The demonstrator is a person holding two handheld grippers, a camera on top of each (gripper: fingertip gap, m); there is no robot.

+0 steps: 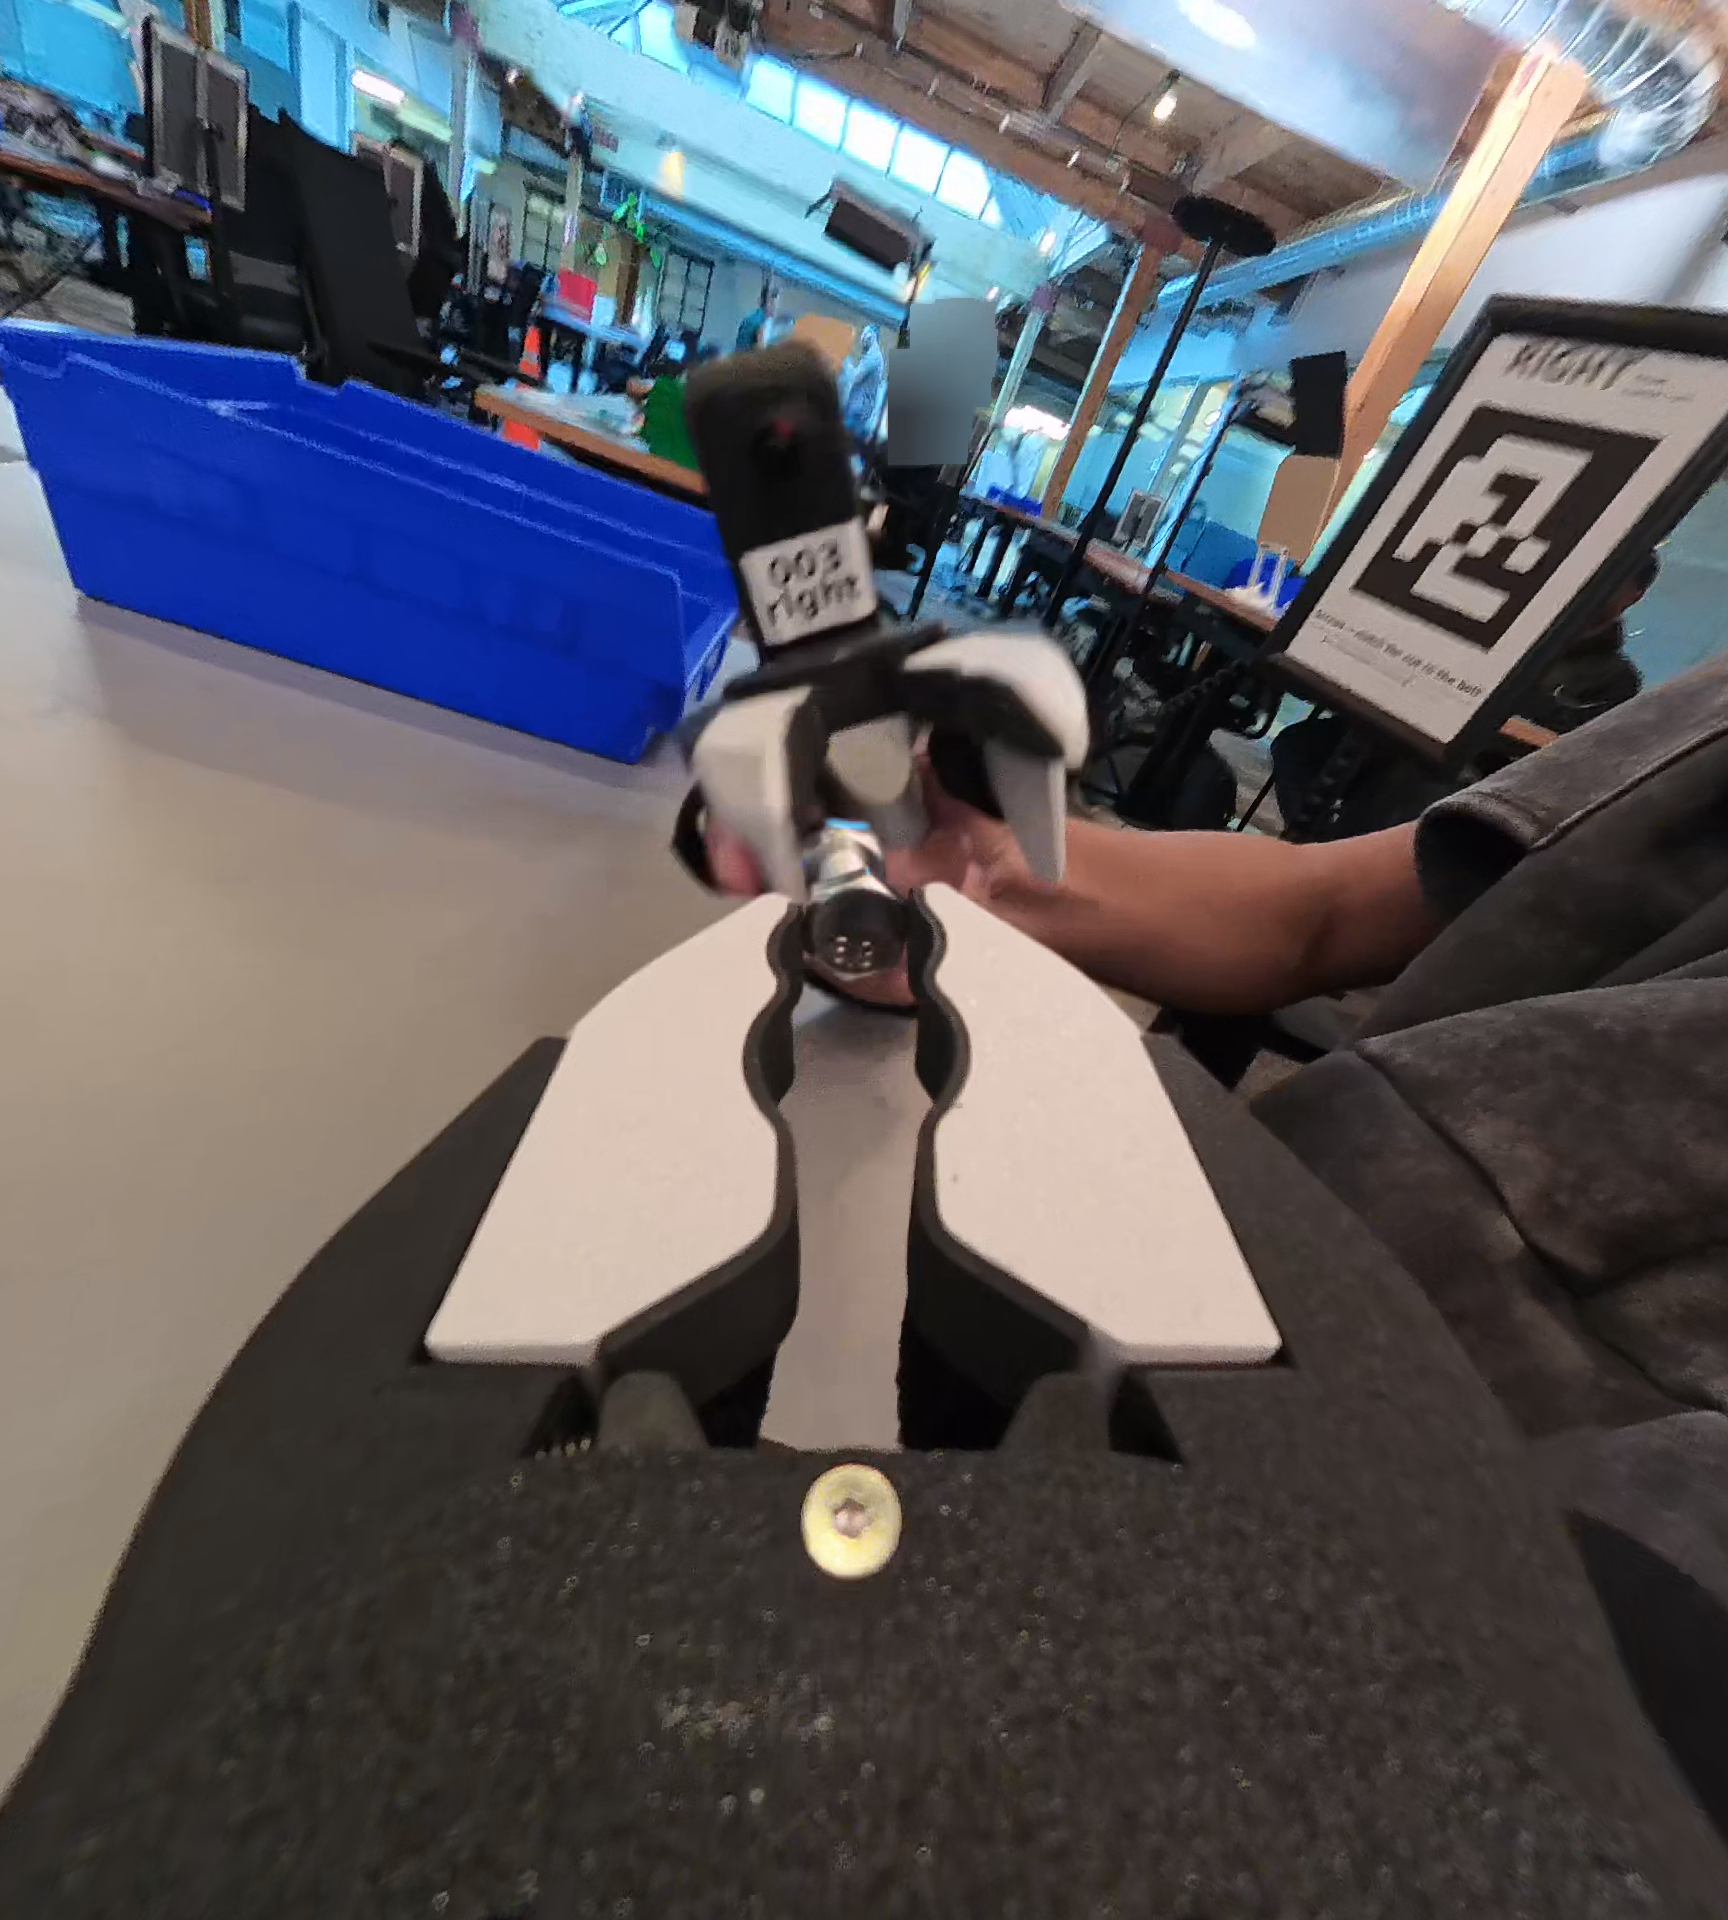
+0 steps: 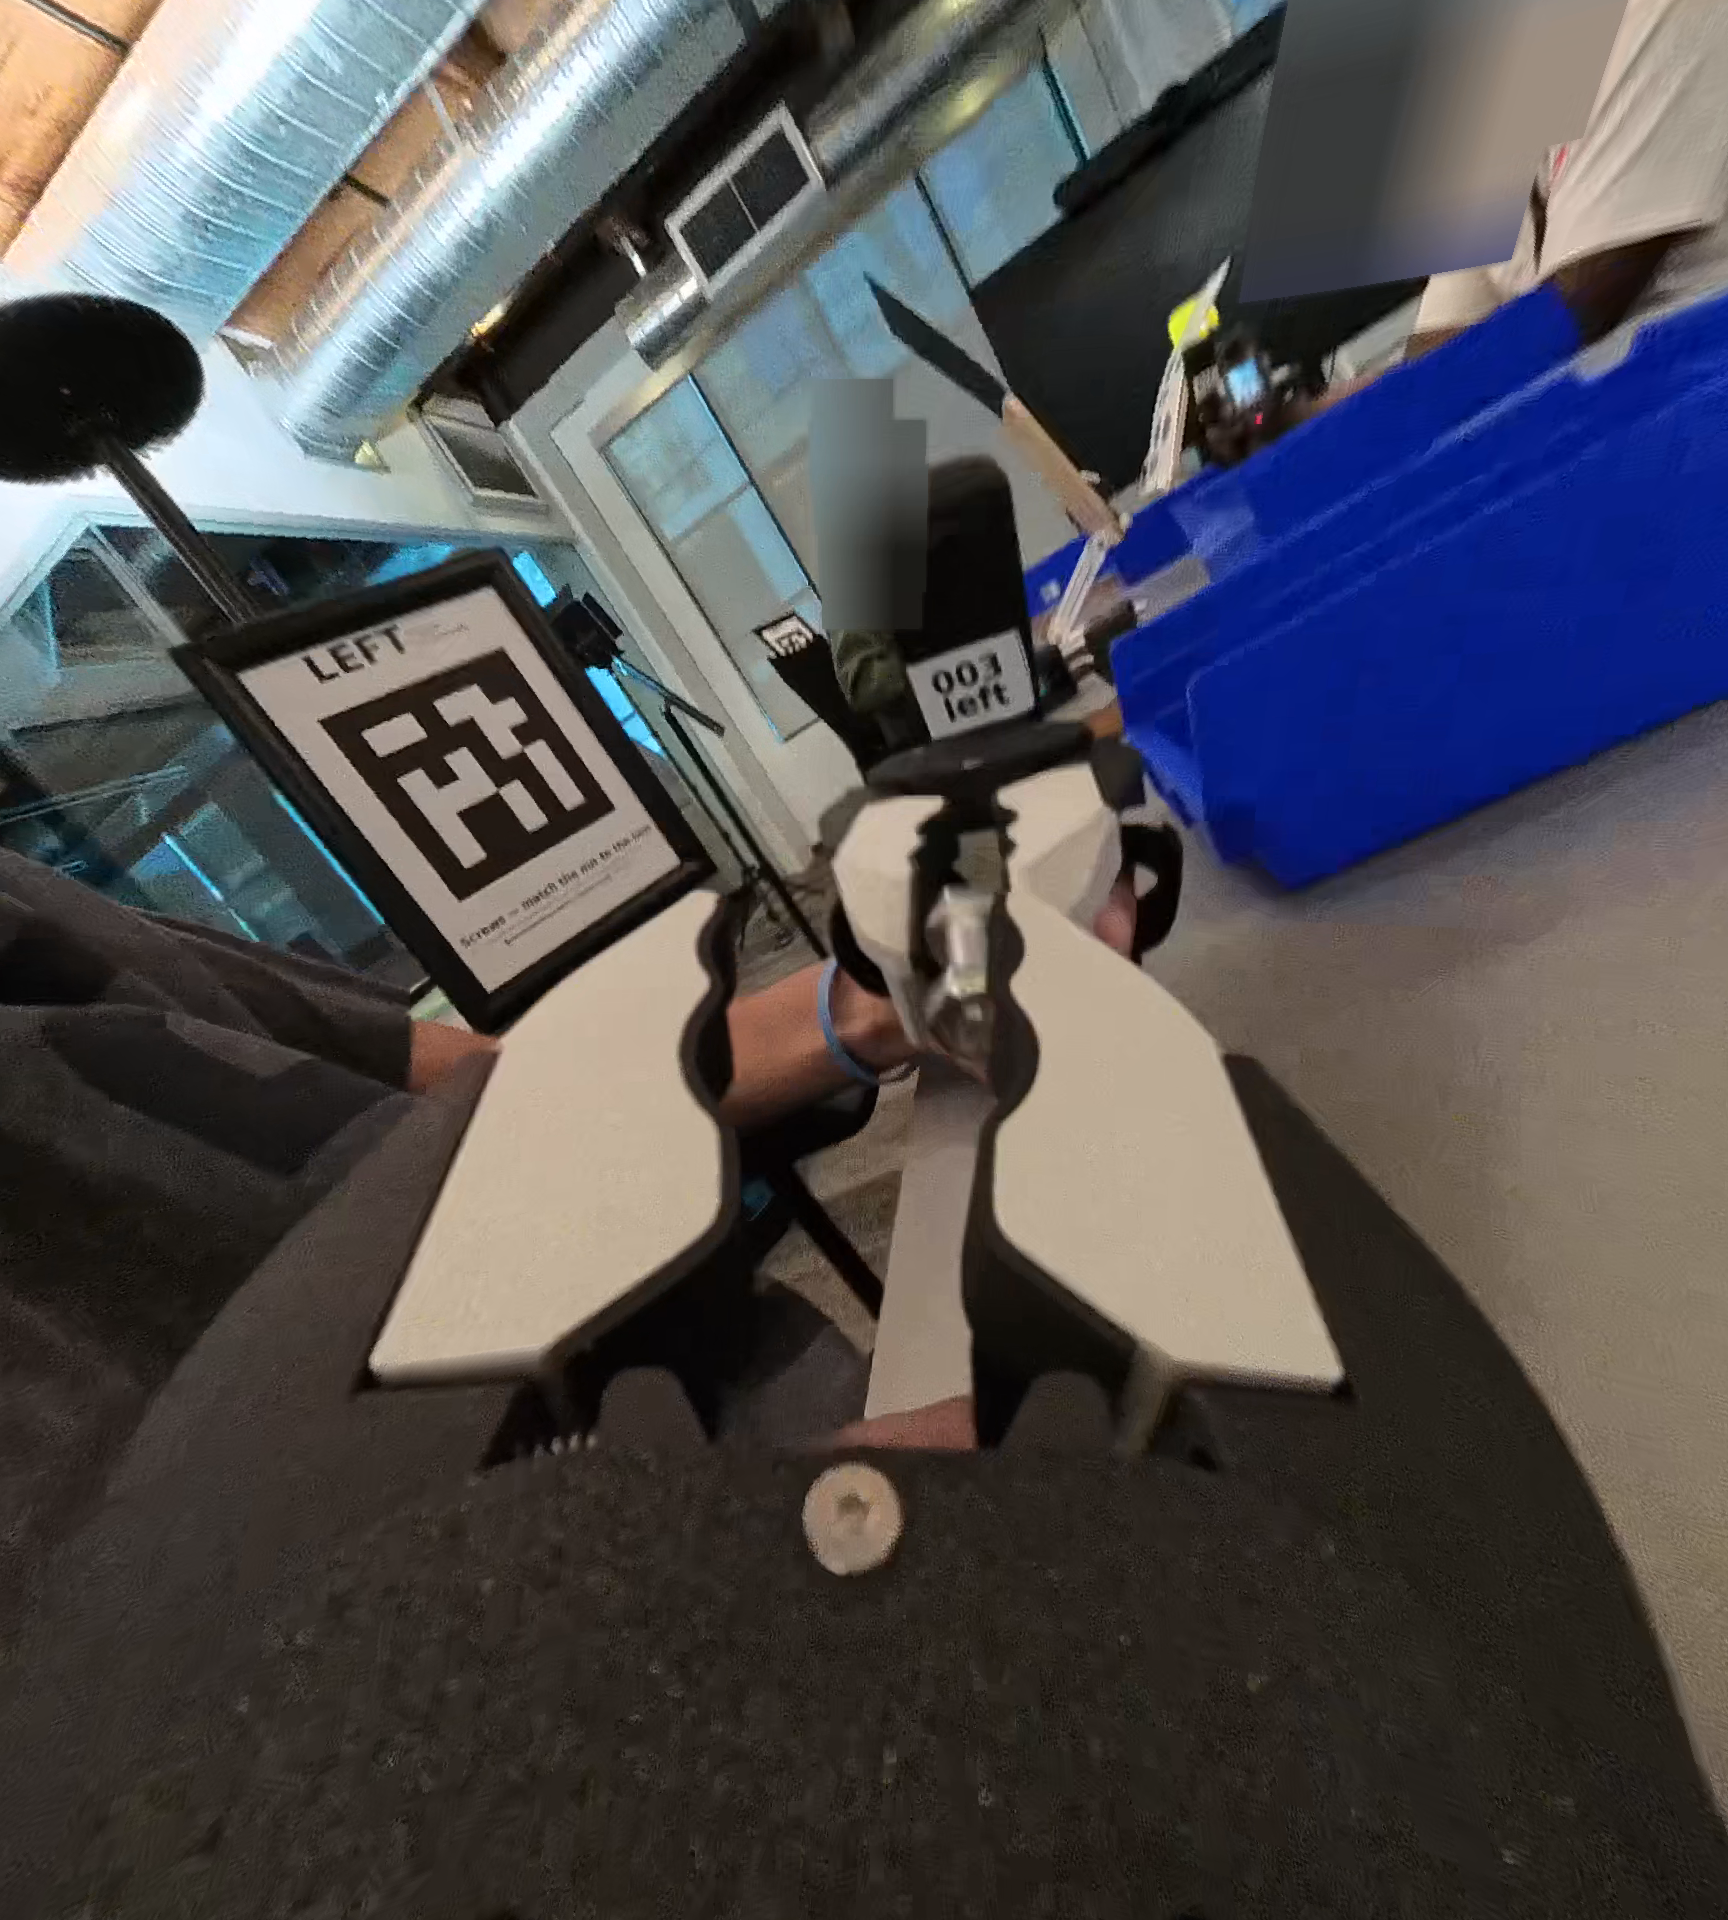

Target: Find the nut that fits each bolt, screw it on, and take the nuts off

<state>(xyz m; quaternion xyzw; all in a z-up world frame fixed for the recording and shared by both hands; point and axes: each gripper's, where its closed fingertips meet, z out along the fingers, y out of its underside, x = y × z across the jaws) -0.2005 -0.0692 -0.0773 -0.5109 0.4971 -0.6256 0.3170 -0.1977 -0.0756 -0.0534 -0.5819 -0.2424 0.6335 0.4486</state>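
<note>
In the left wrist view my left gripper (image 1: pixel 855 935) is shut on the head of a shiny steel bolt (image 1: pixel 847 948), whose shank points away toward the right gripper. A nut (image 1: pixel 837 864) seems to sit on the shank, but it is blurred. My right gripper (image 1: pixel 901 862) faces the left one with its jaws spread on either side of the shank. In the right wrist view my right gripper (image 2: pixel 870 925) is open, its right finger (image 2: pixel 1099 1039) close beside the bolt (image 2: pixel 959 992). The left gripper (image 2: pixel 955 966) holds that bolt. Both grippers hover above the grey table (image 1: pixel 216 935).
A blue plastic bin (image 1: pixel 372 540) stands on the table behind the grippers and also shows in the right wrist view (image 2: pixel 1514 623). Framed marker signs (image 1: pixel 1525 520) (image 2: pixel 465 769) stand at the table edges. The person's forearm (image 1: pixel 1203 925) and dark clothing fill the near side. Less than 4 cm separates the two grippers' tips.
</note>
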